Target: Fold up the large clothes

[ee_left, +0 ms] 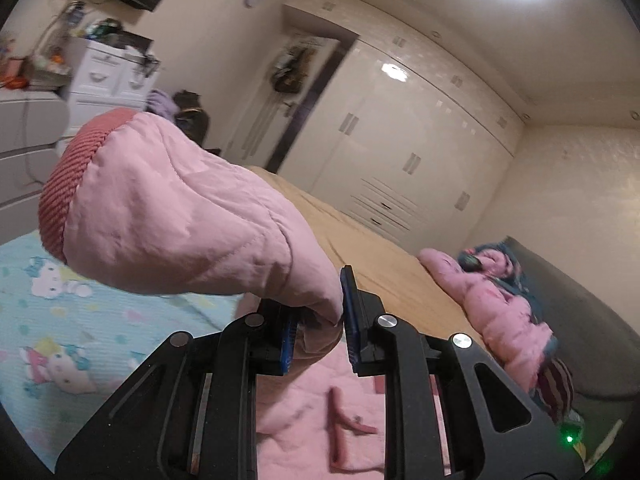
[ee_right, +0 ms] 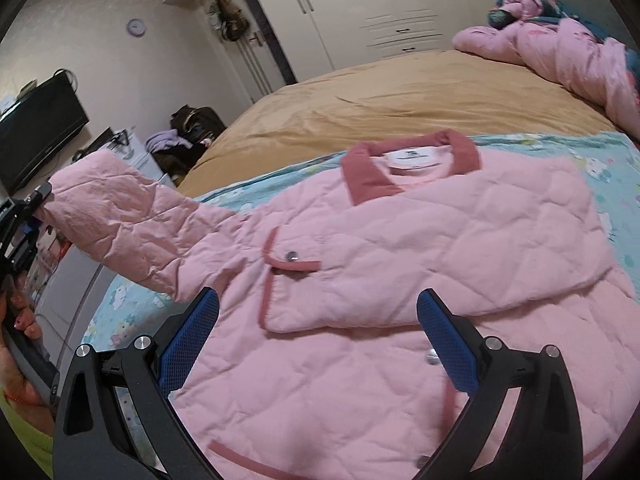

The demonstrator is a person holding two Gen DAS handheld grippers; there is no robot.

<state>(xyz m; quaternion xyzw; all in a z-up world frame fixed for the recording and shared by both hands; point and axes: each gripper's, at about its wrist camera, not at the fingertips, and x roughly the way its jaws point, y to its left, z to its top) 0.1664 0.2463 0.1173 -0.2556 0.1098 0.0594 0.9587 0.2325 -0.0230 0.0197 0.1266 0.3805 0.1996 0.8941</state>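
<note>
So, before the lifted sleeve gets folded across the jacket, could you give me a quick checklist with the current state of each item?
1. Left gripper shut on sleeve: ok.
2. Sleeve lifted off the bed: ok.
3. Right gripper open, holding nothing: ok.
4. Other sleeve already folded across the jacket: ok.
5. Jacket lying flat, collar up: ok.
6. Hem straight: cannot tell, out of frame.

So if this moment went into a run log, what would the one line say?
left gripper: shut on sleeve, lifted | right gripper: open above jacket | jacket: flat on bed
</note>
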